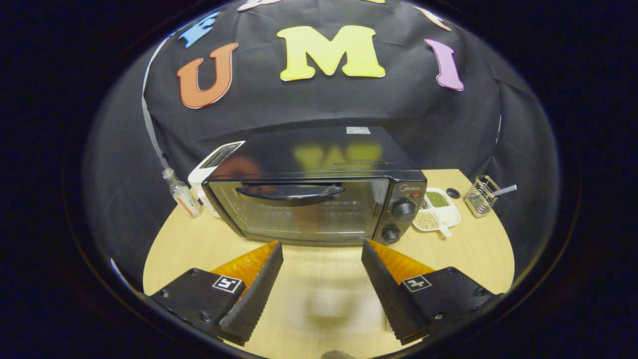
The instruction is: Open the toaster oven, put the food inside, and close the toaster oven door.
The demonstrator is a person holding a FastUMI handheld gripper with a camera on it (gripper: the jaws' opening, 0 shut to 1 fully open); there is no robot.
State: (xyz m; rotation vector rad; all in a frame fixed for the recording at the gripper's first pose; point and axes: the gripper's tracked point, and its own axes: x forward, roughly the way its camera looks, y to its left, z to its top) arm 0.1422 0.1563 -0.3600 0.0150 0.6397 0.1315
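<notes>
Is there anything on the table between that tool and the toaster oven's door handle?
Nothing visible. The tool is open and holds nothing, and bare table runs from its fingers to the toaster oven. The door handle faces it, door shut. The divided dish sits off beside the oven.

I can't make out the toaster oven (319, 199) interior through its reflective glass; a white box (212, 164) sits half-hidden behind it.
</notes>
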